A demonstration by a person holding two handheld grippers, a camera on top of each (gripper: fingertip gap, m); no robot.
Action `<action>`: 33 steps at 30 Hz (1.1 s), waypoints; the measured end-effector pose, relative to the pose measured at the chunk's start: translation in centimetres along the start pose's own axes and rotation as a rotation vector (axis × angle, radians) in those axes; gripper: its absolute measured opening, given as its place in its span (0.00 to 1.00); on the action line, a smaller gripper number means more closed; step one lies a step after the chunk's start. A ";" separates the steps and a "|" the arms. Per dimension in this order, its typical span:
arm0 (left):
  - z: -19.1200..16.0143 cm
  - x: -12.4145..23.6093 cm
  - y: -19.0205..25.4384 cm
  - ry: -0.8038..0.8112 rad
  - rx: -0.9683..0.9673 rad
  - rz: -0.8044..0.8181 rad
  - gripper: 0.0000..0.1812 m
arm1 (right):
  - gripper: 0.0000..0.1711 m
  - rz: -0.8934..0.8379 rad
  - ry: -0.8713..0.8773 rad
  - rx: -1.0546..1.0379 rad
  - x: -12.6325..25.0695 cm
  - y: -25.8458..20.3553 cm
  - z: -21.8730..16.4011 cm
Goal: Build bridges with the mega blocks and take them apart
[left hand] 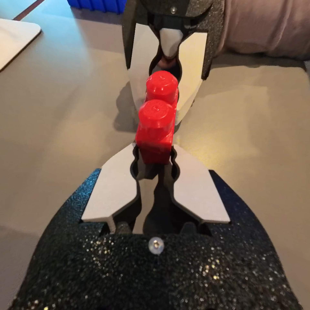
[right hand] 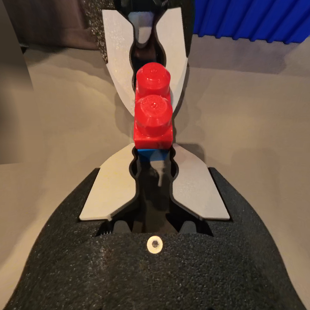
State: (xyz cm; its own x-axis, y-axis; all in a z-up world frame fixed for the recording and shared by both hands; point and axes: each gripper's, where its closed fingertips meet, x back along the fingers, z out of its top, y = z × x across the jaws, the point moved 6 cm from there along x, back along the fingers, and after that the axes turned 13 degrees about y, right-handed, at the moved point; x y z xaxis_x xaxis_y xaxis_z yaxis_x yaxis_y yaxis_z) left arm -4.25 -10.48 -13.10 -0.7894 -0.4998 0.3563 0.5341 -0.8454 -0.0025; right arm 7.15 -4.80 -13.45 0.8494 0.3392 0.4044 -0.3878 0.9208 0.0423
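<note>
A red two-stud mega block (left hand: 156,117) is held above the beige table (left hand: 50,117) between my two grippers, which face each other. My left gripper (left hand: 154,151) is shut on the near end of the red block. The right gripper's grey fingers (left hand: 192,67) flank its far end. In the right wrist view the red block (right hand: 153,114) sits on top of a blue block (right hand: 151,155). My right gripper (right hand: 153,151) is shut on the blue block. The left gripper's fingers (right hand: 117,58) flank the far end. The blocks' undersides are hidden.
A blue ribbed bin (left hand: 97,5) stands at the back of the table and also shows in the right wrist view (right hand: 251,20). A white board (left hand: 15,38) lies at the left. A person's grey-pink sleeve (left hand: 268,28) is behind the right gripper. Left and right tips are no more than a few centimetres apart.
</note>
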 end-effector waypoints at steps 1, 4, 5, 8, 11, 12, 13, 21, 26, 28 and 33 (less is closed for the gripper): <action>0.0 0.0 0.0 0.004 0.006 -0.012 0.20 | 0.21 -0.018 -0.003 -0.002 0.0 -0.1 0.0; 0.0 0.0 -0.2 0.007 0.034 -0.037 0.20 | 0.21 -0.065 -0.006 -0.030 0.0 -0.5 0.0; 0.0 0.0 -0.2 0.007 0.038 -0.043 0.20 | 0.21 -0.082 -0.007 -0.043 0.0 -0.6 0.0; 0.0 0.0 -0.3 0.008 0.046 -0.058 0.19 | 0.21 -0.125 -0.020 -0.068 0.1 -0.8 0.0; 0.0 0.0 -0.3 0.008 0.049 -0.062 0.19 | 0.21 -0.167 -0.027 -0.106 0.1 -1.0 0.0; 0.0 0.0 -0.3 0.008 0.048 -0.061 0.19 | 0.21 -0.179 -0.028 -0.118 0.0 -1.1 0.0; 0.0 0.0 -0.3 0.008 0.048 -0.060 0.20 | 0.21 -0.189 -0.029 -0.132 0.0 -1.1 0.0; 0.0 -0.2 0.0 0.006 0.021 -0.069 0.19 | 0.39 -0.151 0.071 -0.143 1.4 -1.1 0.9; 0.0 -0.2 0.0 0.005 0.026 -0.073 0.20 | 0.34 -0.172 0.162 -0.057 2.0 -0.7 3.1; 0.0 -0.2 0.0 0.004 0.027 -0.075 0.20 | 0.32 -0.150 0.144 -0.035 1.2 -0.7 3.4; 0.0 -0.2 0.1 0.002 0.029 -0.084 0.19 | 0.23 -0.077 0.042 0.023 0.0 -0.8 3.2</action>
State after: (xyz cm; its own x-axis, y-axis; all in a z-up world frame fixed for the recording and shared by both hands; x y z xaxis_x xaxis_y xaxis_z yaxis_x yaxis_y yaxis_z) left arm -4.04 -10.45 -13.19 -0.8324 -0.4277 0.3523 0.4746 -0.8785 0.0548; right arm 6.36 -6.15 -10.59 0.8912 0.2757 0.3603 -0.3284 0.9399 0.0932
